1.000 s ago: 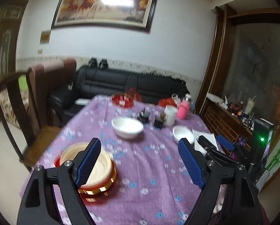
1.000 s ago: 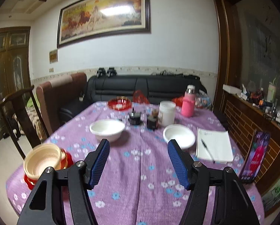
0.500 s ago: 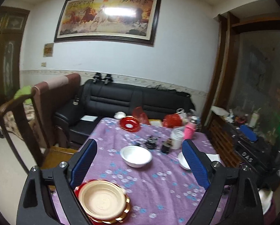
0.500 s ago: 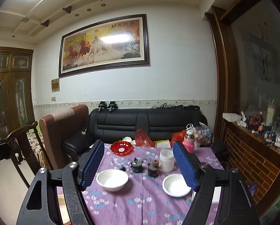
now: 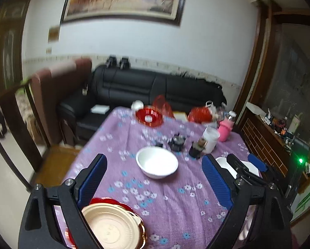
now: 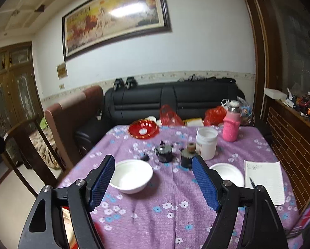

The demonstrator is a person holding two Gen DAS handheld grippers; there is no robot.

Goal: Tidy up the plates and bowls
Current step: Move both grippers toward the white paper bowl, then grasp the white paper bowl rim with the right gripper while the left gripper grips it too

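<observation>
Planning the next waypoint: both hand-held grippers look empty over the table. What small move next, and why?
Probably ease the right hand-held gripper forward and down toward the large white bowl. Both it and the left hand-held gripper are open and hold nothing. That bowl is the nearest loose dish, just ahead; the smaller white bowl sits apart to its right, and the stacked gold plates at the near left edge.

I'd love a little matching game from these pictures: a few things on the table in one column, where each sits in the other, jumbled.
Things:
1. big white bowl
2. red dish
3. notebook
4. pink bottle

Places:
a. far end of the table, toward the sofa's left half
b. right edge of the table, a pen lying on it
c. far right, behind the white jar
d. middle left, near the left finger of the right gripper

Pairs: 1-d, 2-a, 3-b, 4-c
</observation>
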